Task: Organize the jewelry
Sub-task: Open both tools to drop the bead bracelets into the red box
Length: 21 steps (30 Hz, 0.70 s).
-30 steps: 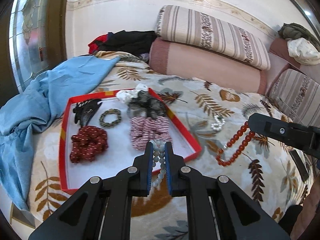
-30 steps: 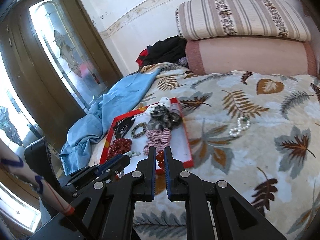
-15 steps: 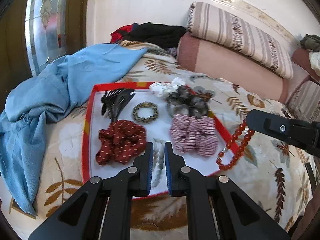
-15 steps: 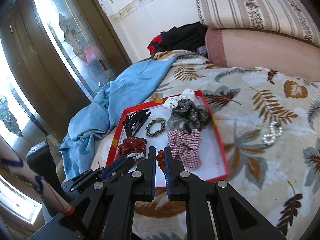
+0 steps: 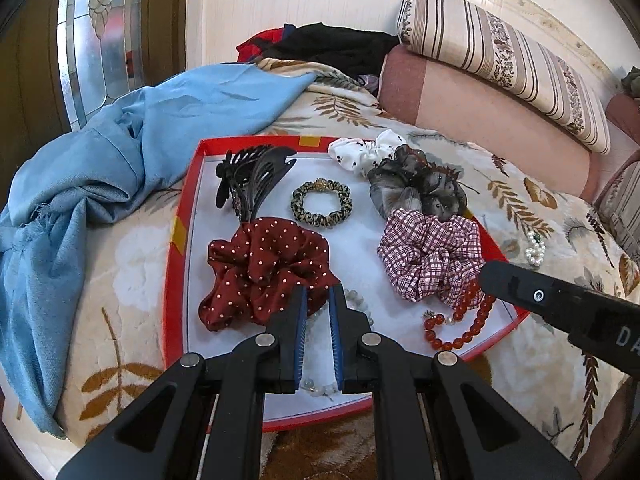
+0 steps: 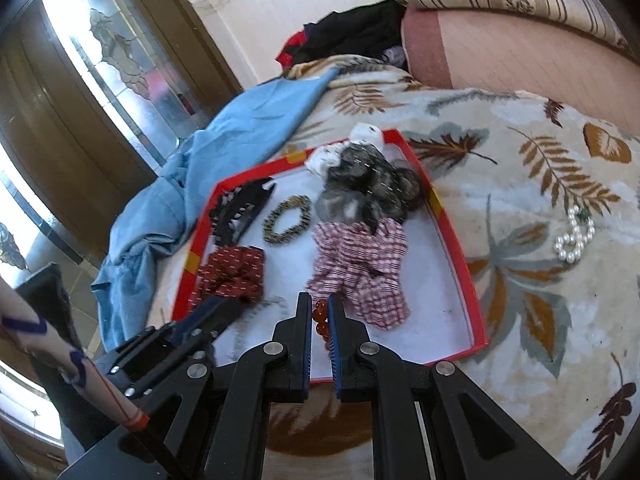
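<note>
Red tray (image 5: 176, 280): scrunchies, black hair claw (image 5: 252, 180), leopard hair tie (image 5: 322, 204).
Left tool (image 5: 318, 300): clamped on pale bead bracelet (image 5: 320, 390).
Right tool (image 6: 320, 308): clamped on red bead bracelet (image 5: 460, 320).
Bed: pearl bracelet (image 6: 574, 240).

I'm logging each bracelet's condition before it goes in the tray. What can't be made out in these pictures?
- Pale bead bracelet: left wrist view, mostly behind the left hand-held gripper; right wrist view, motion-blurred.
- Red bead bracelet: right wrist view, only a few beads show.
- Pearl bracelet: too small for detail.
</note>
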Motion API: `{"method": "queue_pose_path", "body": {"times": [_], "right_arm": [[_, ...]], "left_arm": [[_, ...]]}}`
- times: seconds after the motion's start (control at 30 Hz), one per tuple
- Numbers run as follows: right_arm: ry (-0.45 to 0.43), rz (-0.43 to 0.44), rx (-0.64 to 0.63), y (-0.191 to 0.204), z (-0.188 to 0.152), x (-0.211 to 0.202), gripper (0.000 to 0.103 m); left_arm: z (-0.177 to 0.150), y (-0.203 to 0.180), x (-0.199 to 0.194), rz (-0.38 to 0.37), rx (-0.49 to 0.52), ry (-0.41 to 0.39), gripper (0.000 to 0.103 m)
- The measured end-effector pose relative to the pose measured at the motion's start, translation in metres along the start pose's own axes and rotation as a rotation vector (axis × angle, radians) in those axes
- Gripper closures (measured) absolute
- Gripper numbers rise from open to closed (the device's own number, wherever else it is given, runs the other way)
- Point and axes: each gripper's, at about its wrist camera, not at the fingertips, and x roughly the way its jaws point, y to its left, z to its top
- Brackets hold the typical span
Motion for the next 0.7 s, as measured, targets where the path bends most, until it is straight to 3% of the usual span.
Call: {"method": "queue_pose_path", "body": {"times": [0.3,0.43,0.57,0.67,0.7], "right_arm": [[0.032,-0.064,0.027,-0.017,-0.005,0.009,0.093],[0.015,-0.074,0.02,-0.017,-0.005,-0.001,0.08],[-0.029,-0.076,0.009,-0.013,-0.001,-0.024,0.073],[-0.087,-0.092,-0.006,-0.007,0.001,-0.053,0.06],[-0.104,-0.102,-0.011,-0.005,0.001,-0.061,0.057]], "left_arm": [[-0.003,-0.002,0.005,0.012,0.002,0.009,0.092],[-0.001,-0.003,0.0,0.012,-0.003,0.006,0.091],[0.001,-0.004,-0.015,0.019,-0.014,-0.021,0.069],[0.006,-0.005,-0.037,0.018,-0.021,-0.059,0.063],[0.008,-0.005,-0.044,0.017,-0.027,-0.069,0.053]]}}
